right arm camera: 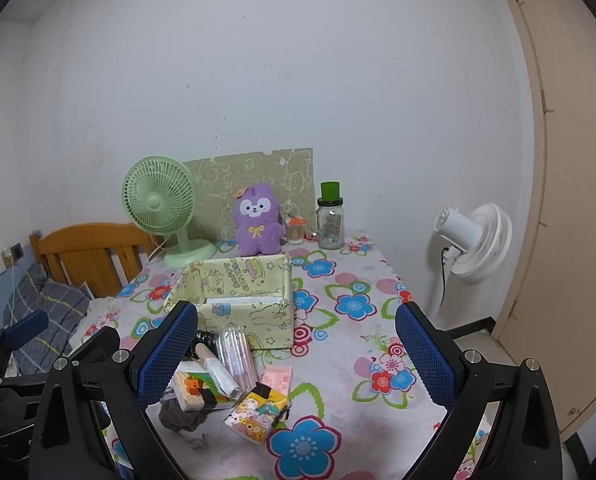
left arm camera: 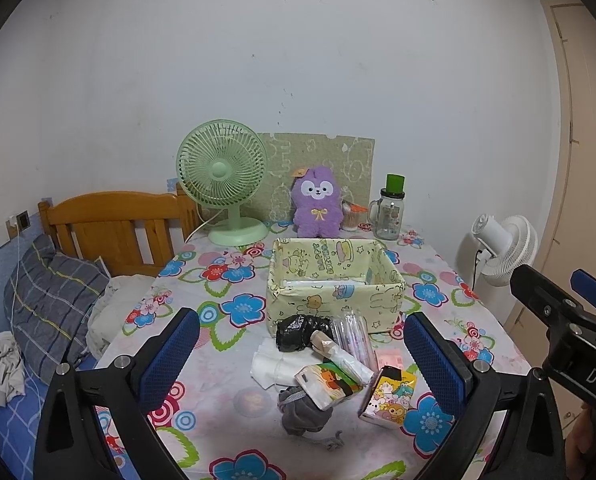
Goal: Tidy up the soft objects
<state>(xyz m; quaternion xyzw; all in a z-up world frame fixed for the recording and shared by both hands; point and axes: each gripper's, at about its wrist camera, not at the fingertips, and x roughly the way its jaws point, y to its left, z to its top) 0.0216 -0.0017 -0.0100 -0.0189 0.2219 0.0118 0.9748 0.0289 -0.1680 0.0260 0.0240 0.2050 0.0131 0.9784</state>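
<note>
Floral counter [left arm camera: 226,280] keeps tissue packs [left arm camera: 387,396] heaped before the yellow box [left arm camera: 333,280] for sorting; both hand-held grippers [left arm camera: 301,356] [right arm camera: 296,350] hover spread, empty.

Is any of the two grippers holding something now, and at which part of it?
Nothing is held. The left gripper and the right gripper are both open above the table, and the pile of soft objects lies untouched in front of the box.

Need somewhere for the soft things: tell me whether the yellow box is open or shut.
Open: the yellow box has no lid, its inner walls show, and something white lies flat inside.
</note>
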